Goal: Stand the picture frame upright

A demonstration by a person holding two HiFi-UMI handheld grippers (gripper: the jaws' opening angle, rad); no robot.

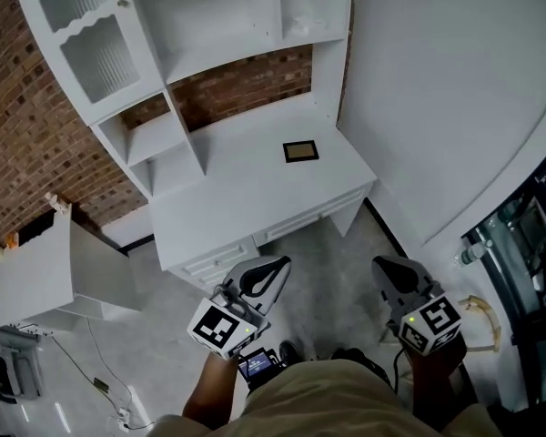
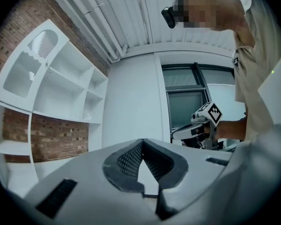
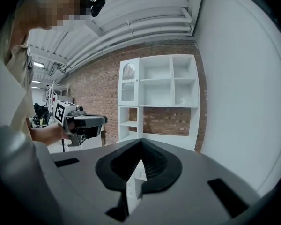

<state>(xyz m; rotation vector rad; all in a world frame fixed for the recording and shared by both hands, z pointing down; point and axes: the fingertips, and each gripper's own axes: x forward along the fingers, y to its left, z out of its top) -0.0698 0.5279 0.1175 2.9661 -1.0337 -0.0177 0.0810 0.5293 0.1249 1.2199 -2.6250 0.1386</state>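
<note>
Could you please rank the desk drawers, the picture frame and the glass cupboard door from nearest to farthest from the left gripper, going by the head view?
From the left gripper:
1. The desk drawers, just ahead of it and slightly left.
2. The picture frame, lying flat on the desktop, toward its right end.
3. The glass cupboard door, up at the back, far left.

The person wears a khaki shirt (image 1: 346, 403) and a small black head camera (image 2: 168, 17). The left gripper (image 1: 278, 264) and right gripper (image 1: 383, 264) have smooth pale-grey shells, with dark ribbed lining on the jaws. Each bears a white cube (image 1: 220, 326) with black square markers and a tiny green light. A small lit screen (image 1: 255, 365) sits under the left one.
</note>
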